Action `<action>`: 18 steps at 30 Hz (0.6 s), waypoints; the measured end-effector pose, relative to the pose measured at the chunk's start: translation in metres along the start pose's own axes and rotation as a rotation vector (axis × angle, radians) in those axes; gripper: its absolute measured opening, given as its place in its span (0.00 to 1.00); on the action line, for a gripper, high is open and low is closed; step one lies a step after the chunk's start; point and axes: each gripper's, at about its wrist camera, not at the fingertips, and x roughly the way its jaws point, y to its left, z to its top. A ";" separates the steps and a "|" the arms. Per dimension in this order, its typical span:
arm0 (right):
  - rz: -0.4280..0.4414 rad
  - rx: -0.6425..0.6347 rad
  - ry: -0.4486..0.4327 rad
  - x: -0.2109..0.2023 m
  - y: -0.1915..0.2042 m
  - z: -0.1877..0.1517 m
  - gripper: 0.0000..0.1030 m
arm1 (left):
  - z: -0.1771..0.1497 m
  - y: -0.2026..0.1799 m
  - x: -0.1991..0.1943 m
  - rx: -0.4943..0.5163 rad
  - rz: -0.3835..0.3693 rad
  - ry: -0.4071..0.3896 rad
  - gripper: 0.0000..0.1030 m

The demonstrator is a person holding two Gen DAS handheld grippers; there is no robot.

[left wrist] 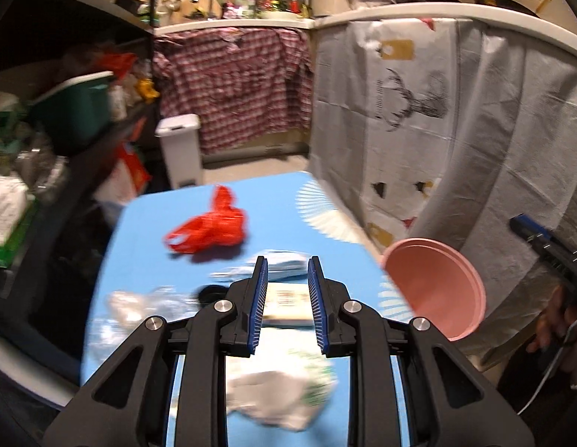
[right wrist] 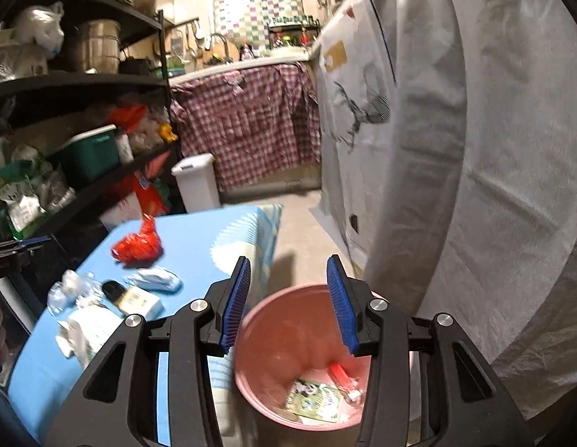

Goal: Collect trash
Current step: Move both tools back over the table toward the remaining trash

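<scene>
Room: cramped kitchen corner, dark shelving crowded with tubs and bags at the left of both views, a checked cloth hung below a counter at the back, pale sheets draped at the right, probably as covers.
Bench (left wrist: 150,246): blue-topped, filling the lower left and centre of each view; it serves as the spot where the trash is laid out for picking.
Clear wrapper (left wrist: 139,303): crumpled at the bench's left side, loose and not yet collected.
Red bag (left wrist: 208,227): bunched near the far middle of the bench, apart from the other scraps.
White paper wad (left wrist: 281,391): nearest the camera in the left wrist view, low centre, seen between the arms of the tool.
Small carton (left wrist: 286,303): lies flat just beyond the fingertips, beside a pale blue packet (left wrist: 284,262).
Left hand-held gripper (left wrist: 287,305): jaws narrowly apart with nothing between them, raised above the bench and aimed at the carton, likely lining up the next pick.
Pink bucket (right wrist: 251,335): stands on the floor against the bench's right edge, lower centre of the right wrist view, close so scraps travel little; a printed green wrapper (right wrist: 314,398) and a red item (right wrist: 340,374) already lie inside.
Right hand-held gripper (right wrist: 294,305): jaws moderately wide and empty, poised over the bucket mouth, which fits a drop just made.
</scene>
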 end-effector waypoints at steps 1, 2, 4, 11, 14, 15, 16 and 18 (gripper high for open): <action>0.017 0.001 0.001 -0.001 0.005 0.002 0.42 | 0.000 0.013 -0.004 -0.003 0.023 -0.004 0.22; 0.031 -0.001 0.004 -0.002 0.010 0.003 0.41 | 0.000 0.021 -0.006 -0.007 0.036 -0.006 0.22; 0.064 -0.019 0.009 -0.003 0.025 0.007 0.39 | 0.000 0.045 -0.011 -0.025 0.073 -0.011 0.22; 0.182 -0.091 0.025 0.008 0.076 0.008 0.33 | -0.012 0.100 -0.012 -0.125 0.136 -0.015 0.22; 0.233 -0.117 0.037 0.020 0.095 0.004 0.32 | -0.021 0.112 -0.007 -0.147 0.143 -0.003 0.22; 0.252 -0.129 0.045 0.026 0.102 0.002 0.32 | -0.023 0.115 -0.005 -0.155 0.144 0.000 0.22; 0.263 -0.135 0.049 0.030 0.106 0.001 0.32 | -0.025 0.120 -0.003 -0.171 0.140 0.007 0.22; 0.297 -0.145 0.055 0.039 0.116 -0.002 0.34 | -0.029 0.126 0.002 -0.188 0.141 0.017 0.22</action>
